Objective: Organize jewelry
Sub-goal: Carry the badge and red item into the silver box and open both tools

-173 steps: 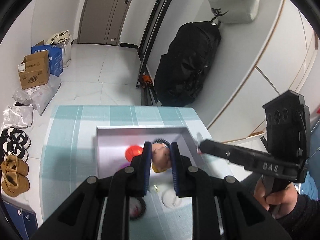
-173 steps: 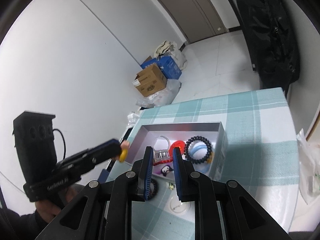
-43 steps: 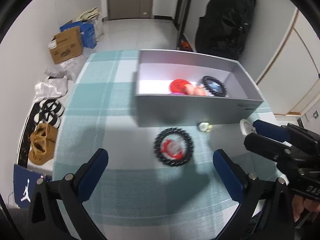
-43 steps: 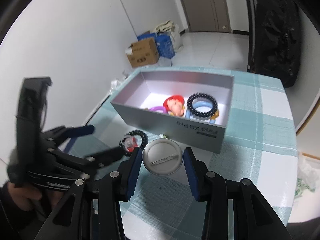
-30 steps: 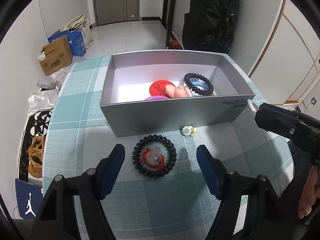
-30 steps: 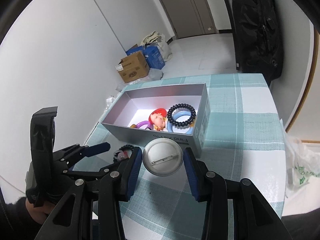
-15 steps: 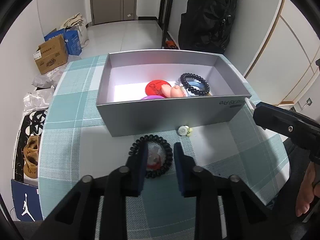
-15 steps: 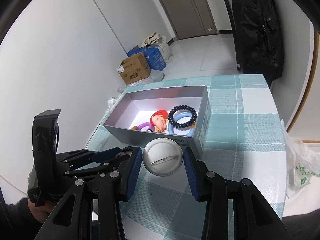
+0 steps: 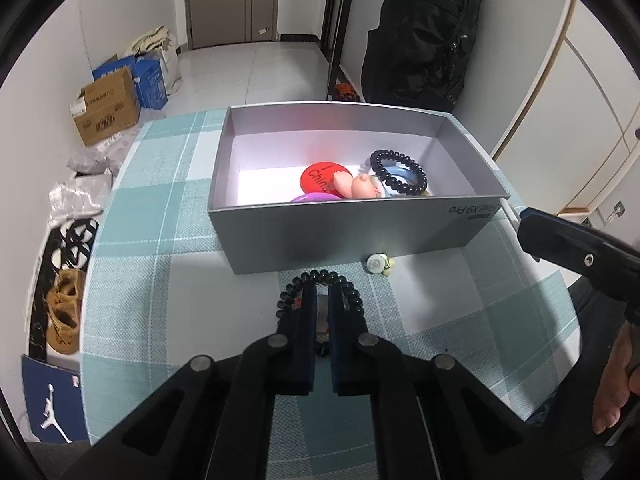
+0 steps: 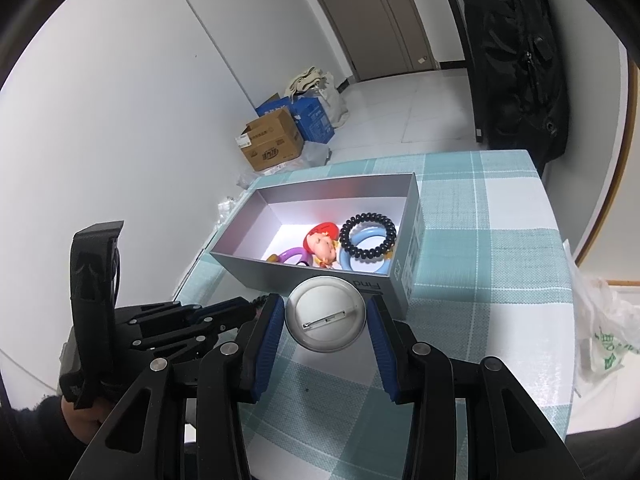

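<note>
The left gripper had just been closed on the black beaded bracelet, which was lying on the checked worktop just in front of the grey box. The right gripper was held clamped on a round white pin badge, pin side up, near the box. A second black bracelet, a blue ring and a small doll were seen inside the box.

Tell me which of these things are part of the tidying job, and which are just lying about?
Part of the job:
- grey box
- black beaded bracelet in the left tool
- round pin badge in the right tool
- small earring

Just lying about:
- black bag
- cardboard box
- shoes
</note>
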Demonstrator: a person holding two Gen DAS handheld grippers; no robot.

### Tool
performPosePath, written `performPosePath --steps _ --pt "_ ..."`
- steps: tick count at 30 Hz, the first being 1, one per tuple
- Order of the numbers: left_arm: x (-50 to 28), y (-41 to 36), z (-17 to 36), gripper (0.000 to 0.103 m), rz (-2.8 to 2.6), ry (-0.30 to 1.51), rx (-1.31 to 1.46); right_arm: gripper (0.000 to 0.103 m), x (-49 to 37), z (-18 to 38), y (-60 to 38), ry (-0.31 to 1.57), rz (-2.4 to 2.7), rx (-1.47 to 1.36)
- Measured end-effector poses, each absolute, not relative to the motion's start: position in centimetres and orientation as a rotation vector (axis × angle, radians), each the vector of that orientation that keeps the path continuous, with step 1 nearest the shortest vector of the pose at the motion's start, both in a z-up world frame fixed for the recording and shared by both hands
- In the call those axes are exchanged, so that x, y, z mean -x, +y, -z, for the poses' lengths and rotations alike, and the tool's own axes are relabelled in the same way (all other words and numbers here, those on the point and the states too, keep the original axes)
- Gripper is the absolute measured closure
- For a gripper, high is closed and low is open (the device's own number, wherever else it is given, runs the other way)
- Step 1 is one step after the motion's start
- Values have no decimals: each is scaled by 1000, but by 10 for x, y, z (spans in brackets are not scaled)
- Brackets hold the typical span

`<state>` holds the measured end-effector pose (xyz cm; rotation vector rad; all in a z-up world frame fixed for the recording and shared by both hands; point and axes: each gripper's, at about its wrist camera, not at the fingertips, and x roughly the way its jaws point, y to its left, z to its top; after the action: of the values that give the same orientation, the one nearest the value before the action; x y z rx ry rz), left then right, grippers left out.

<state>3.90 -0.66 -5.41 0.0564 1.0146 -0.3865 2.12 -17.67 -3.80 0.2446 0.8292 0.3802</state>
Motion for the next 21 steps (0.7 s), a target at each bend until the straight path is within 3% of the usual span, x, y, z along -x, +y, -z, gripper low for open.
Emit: performPosePath --steps 21 --pt "-33 1 28 102 443 922 43 61 -23 31 -183 787 -416 -310"
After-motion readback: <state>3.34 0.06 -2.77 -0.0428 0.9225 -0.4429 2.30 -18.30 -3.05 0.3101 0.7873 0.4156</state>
